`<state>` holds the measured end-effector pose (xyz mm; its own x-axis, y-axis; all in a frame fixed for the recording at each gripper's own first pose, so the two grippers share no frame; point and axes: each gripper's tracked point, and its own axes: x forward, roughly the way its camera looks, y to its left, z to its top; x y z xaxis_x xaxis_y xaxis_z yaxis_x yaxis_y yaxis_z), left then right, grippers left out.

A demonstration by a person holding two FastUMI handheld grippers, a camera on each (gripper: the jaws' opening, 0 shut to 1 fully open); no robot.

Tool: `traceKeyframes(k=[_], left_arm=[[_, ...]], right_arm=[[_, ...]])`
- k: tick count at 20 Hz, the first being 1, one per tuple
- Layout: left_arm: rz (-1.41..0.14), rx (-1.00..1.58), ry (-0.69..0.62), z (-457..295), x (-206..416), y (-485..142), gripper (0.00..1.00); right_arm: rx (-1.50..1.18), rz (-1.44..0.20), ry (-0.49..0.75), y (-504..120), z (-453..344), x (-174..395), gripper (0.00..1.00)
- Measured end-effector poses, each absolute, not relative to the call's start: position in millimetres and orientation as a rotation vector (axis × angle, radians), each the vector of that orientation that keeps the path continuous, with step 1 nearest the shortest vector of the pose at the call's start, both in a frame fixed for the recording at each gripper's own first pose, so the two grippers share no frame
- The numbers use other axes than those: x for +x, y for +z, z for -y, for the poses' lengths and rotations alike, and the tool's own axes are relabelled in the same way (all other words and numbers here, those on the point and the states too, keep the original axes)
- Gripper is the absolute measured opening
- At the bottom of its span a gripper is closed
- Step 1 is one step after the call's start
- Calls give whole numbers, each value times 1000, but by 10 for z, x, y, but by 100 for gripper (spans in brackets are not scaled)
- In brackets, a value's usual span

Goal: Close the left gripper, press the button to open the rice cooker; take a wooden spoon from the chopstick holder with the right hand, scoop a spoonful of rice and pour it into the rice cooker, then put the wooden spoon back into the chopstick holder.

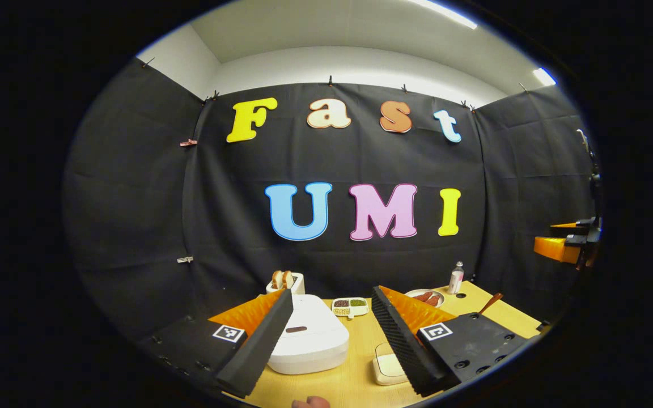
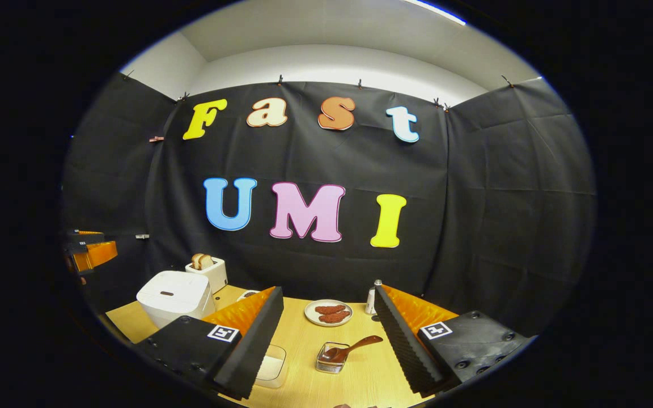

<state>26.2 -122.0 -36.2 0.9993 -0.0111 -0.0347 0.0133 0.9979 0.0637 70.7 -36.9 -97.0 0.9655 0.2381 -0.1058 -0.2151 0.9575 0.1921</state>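
The white rice cooker sits with its lid down just beyond my left gripper, which hangs open above the table. Its dark button faces up on the lid. In the right gripper view the rice cooker stands at the far left. The wooden spoon leans in a clear holder ahead of my open right gripper, apart from it. A shallow container of rice lies right of the cooker, and the same container of rice sits partly behind my left finger in the right gripper view.
At the back stand a toaster with bread, a divided dish of beans, a plate of sausages and a small bottle. The wooden table ends close in front. A bit of a hand shows at the bottom.
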Motion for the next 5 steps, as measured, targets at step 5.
traceKeyframes(k=[5], left_arm=[[-14, 84, 7, 1210, 128, -256, 96]], right_arm=[[183, -130, 256, -1002, 301, 691, 100]])
